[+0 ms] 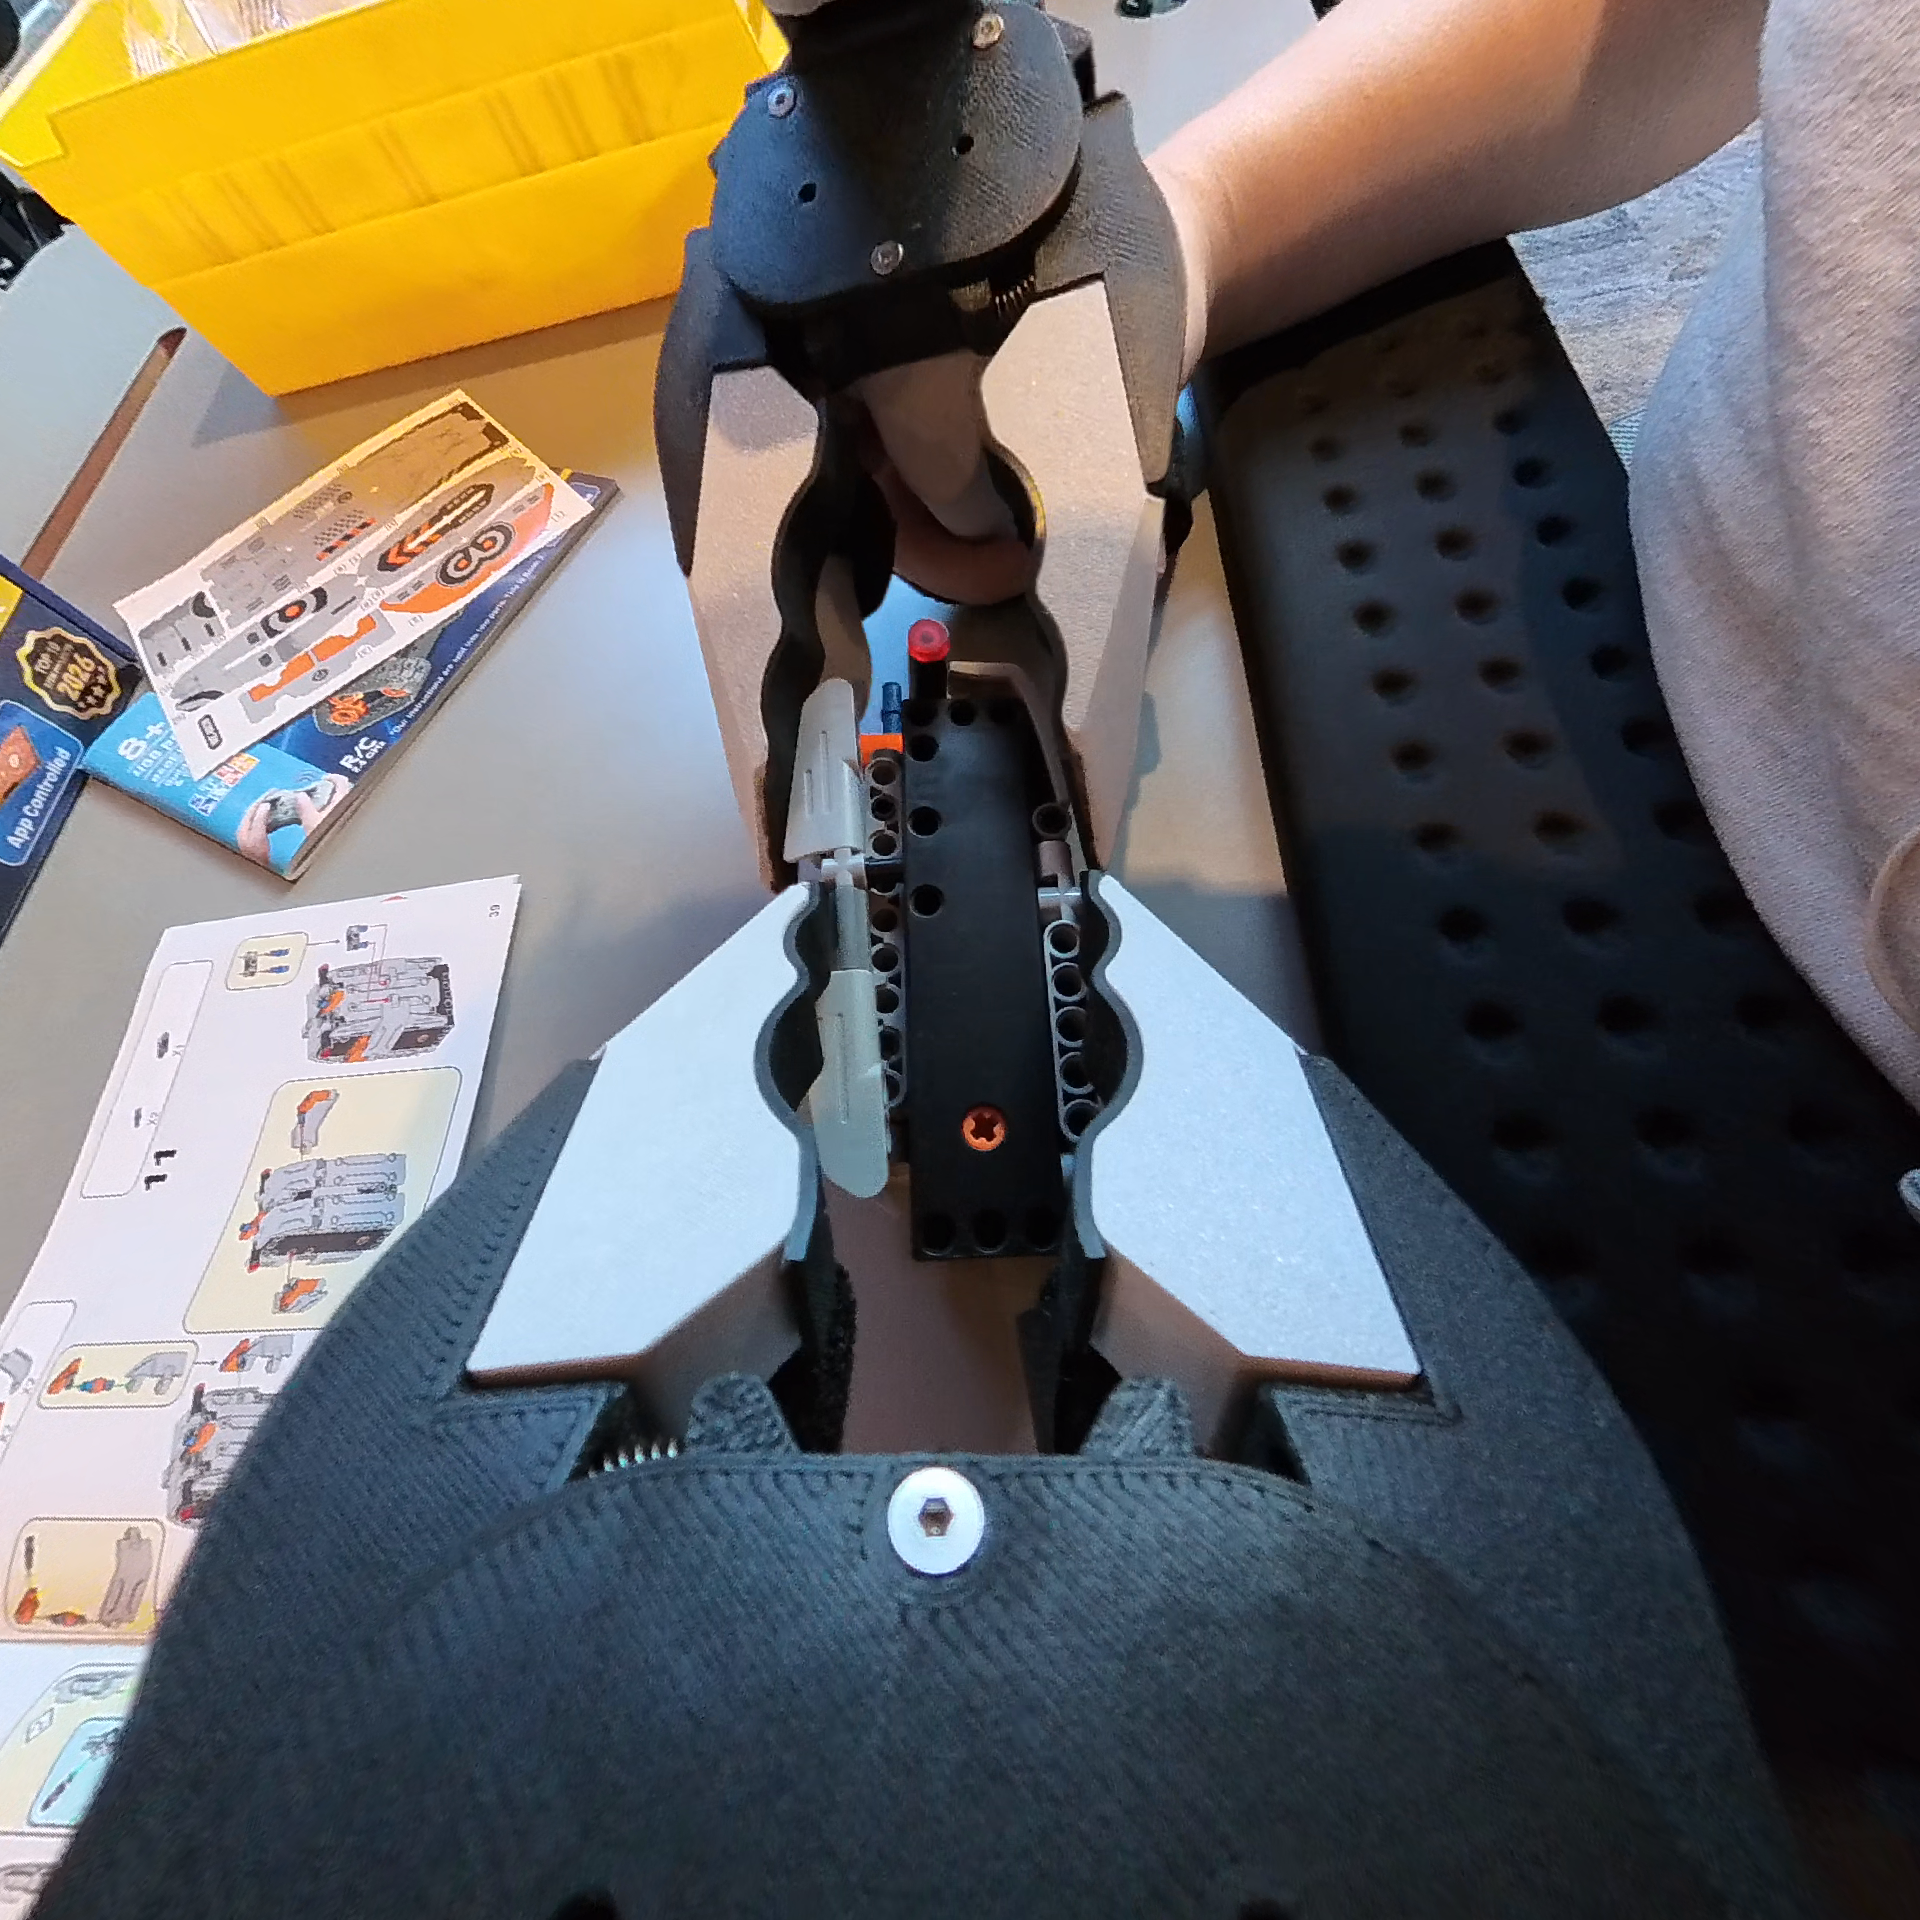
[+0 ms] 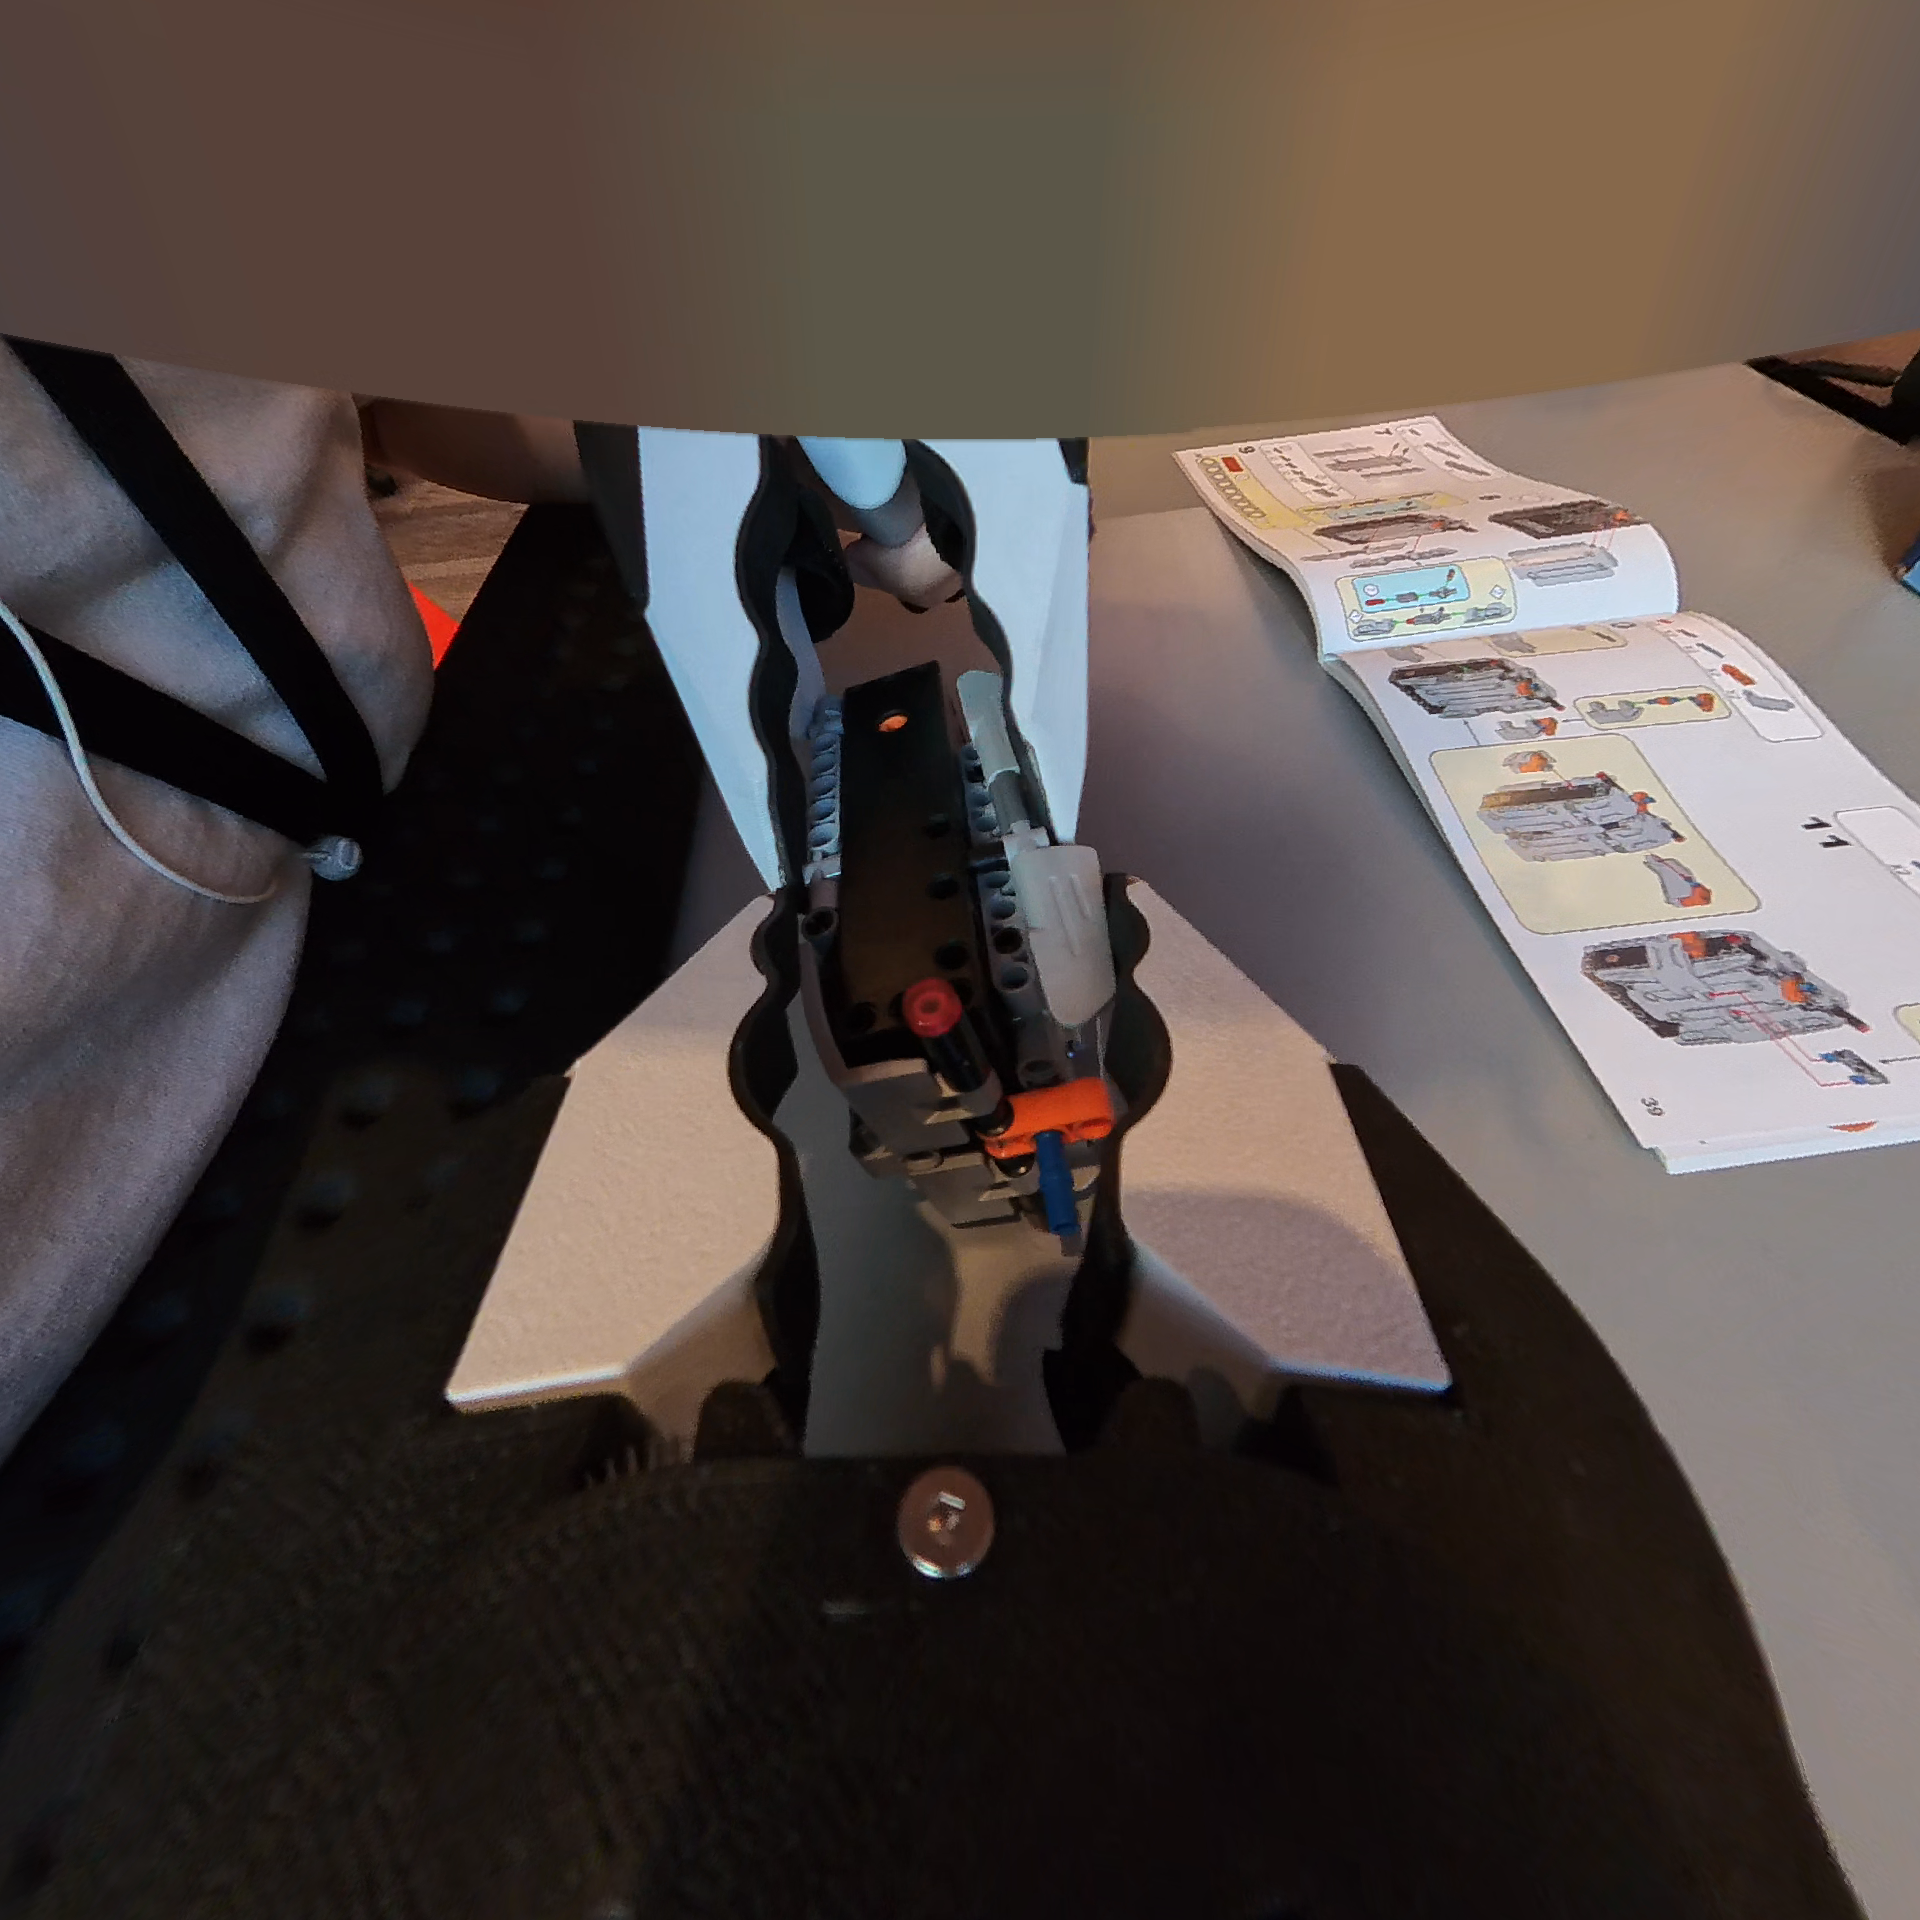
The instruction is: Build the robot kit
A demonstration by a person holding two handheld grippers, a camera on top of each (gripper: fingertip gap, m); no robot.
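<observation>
A toy-brick model (image 1: 977, 987) hangs between both grippers above the grey table (image 1: 582, 727). It is a long black block with grey holed beams on both sides, light grey panels on an axle, a red stud (image 1: 928, 639), an orange connector and a blue pin. My left gripper (image 1: 956, 904) is shut on its near end. My right gripper (image 1: 935, 821) faces it and is shut on the far end. In the right wrist view my right gripper (image 2: 951, 899) clamps the end of the model (image 2: 904, 831) with the orange connector (image 2: 1049, 1112), and the left gripper (image 2: 925, 842) clamps the other end.
A yellow bin (image 1: 395, 187) stands at the back left. A sticker sheet (image 1: 353, 582), a blue box (image 1: 42, 748) and an open instruction booklet (image 1: 260, 1143) (image 2: 1610, 810) lie on the table. A black perforated mat (image 1: 1507, 727) and a person's arm (image 1: 1403, 177) are on the right. Left and right tips are no more than a few centimetres apart.
</observation>
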